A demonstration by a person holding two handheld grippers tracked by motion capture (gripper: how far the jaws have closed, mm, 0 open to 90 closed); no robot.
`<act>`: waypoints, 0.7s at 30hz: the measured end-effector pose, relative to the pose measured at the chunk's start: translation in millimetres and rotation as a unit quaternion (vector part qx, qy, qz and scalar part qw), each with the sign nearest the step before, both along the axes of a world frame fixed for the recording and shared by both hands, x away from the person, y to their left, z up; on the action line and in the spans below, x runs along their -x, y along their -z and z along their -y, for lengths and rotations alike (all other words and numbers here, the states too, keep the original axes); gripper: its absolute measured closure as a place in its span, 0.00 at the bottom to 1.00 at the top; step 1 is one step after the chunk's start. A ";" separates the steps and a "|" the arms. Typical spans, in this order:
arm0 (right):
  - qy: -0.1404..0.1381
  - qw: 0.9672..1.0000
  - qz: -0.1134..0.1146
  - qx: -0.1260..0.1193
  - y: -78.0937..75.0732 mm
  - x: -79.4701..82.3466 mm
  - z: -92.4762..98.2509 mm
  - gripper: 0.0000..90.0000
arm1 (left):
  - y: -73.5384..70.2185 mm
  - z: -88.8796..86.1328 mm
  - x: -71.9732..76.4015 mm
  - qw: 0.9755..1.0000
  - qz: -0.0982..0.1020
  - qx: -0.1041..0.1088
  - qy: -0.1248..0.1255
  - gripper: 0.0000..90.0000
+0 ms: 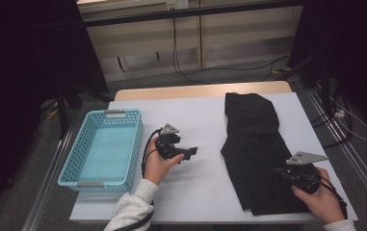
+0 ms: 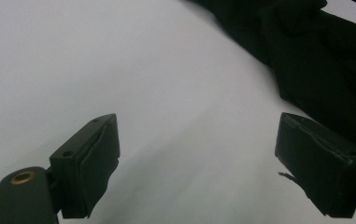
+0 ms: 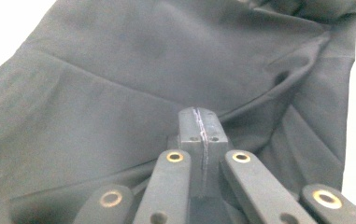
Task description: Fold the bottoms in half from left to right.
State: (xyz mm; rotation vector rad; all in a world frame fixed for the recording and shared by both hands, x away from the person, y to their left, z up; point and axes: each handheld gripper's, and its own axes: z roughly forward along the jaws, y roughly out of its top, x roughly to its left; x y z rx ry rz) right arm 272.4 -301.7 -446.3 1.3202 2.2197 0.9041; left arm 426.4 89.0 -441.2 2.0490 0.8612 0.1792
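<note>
A black garment point(image 1: 251, 139) lies loosely folded on the right half of the white table sheet point(image 1: 195, 110). My right gripper point(image 1: 280, 171) rests low over the garment's near right part. Its jaws are pressed together, and I see no fabric between them point(image 3: 200, 116); the dark cloth point(image 3: 143, 70) spreads out just beyond the tips. My left gripper point(image 1: 190, 153) is held at mid-table, pointing right toward the garment. It stands open above bare sheet point(image 2: 199, 158), with the garment point(image 2: 316, 60) ahead at the upper right.
An empty teal plastic basket point(image 1: 75, 154) sits on the table's left side, just left of my left hand. The table's wooden far edge point(image 1: 200, 90) shows beyond the sheet. Cables and dark stands lie on the floor around the table.
</note>
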 end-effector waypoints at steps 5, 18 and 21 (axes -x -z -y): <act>0.010 1.000 0.010 -0.008 -5.0 8.8 9.4 1.00 | -0.1 0.0 -0.1 1.000 0.000 0.000 0.001 0.16; 0.052 0.998 0.010 -0.035 -7.7 26.8 42.8 1.00 | -0.2 0.3 0.1 1.000 -0.001 0.001 0.002 0.16; 0.055 0.998 0.010 -0.036 -7.9 29.9 46.5 1.00 | -0.3 0.5 0.2 1.000 0.000 0.003 0.001 0.16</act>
